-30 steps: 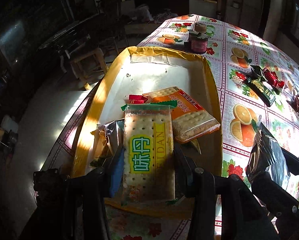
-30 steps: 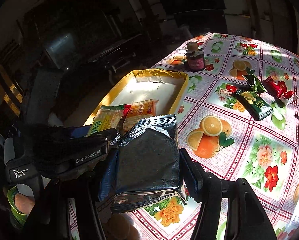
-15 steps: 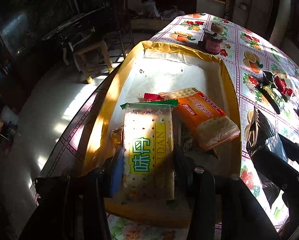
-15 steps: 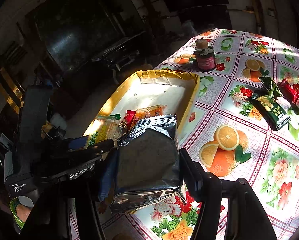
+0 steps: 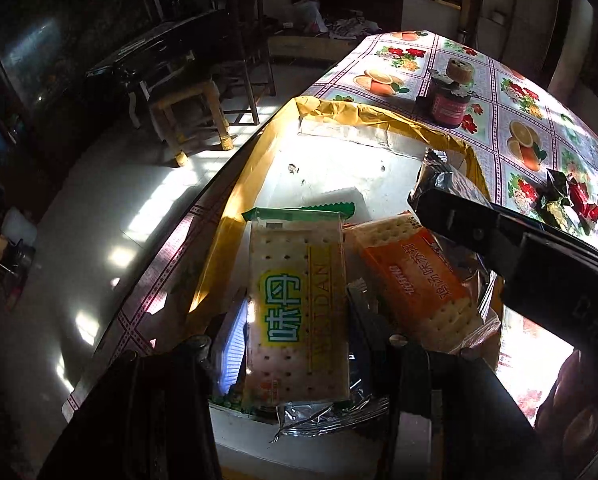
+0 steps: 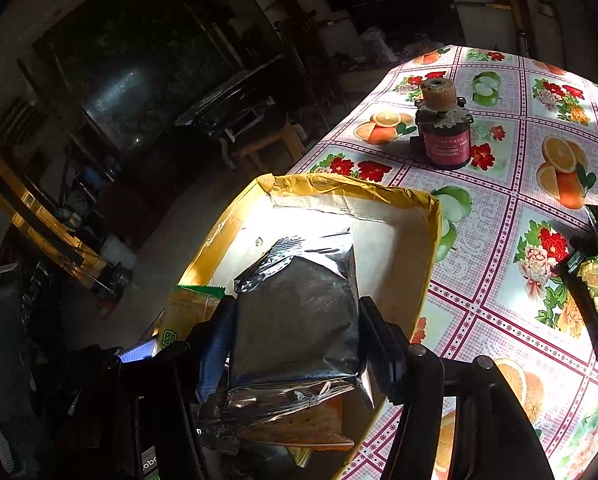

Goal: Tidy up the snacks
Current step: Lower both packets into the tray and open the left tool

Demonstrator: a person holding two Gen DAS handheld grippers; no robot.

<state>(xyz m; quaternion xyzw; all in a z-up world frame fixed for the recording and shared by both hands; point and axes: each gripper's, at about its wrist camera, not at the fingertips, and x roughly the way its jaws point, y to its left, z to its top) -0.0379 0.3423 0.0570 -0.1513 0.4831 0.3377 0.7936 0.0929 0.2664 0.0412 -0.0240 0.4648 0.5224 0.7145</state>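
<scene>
A yellow-rimmed cardboard box [image 5: 255,168] [image 6: 431,216] with a white floor stands at the table's left edge. My left gripper [image 5: 295,320] is shut on a green-and-yellow cracker pack [image 5: 299,296], held over the box's near end. An orange cracker pack [image 5: 415,280] lies in the box to its right. My right gripper [image 6: 295,328] is shut on a silver foil pack [image 6: 299,312], held over the box above the orange pack. The right gripper also shows in the left wrist view, at the right [image 5: 499,240].
A dark jar with a cork lid [image 6: 443,128] [image 5: 451,96] stands beyond the box. Green and red snack packs [image 6: 595,280] [image 5: 567,200] lie on the fruit-patterned tablecloth [image 6: 499,208] to the right. A wooden stool [image 5: 187,116] stands on the floor left of the table.
Both grippers have moved forward over the box. The right gripper with the foil pack has come in from the table side to above the orange pack.
</scene>
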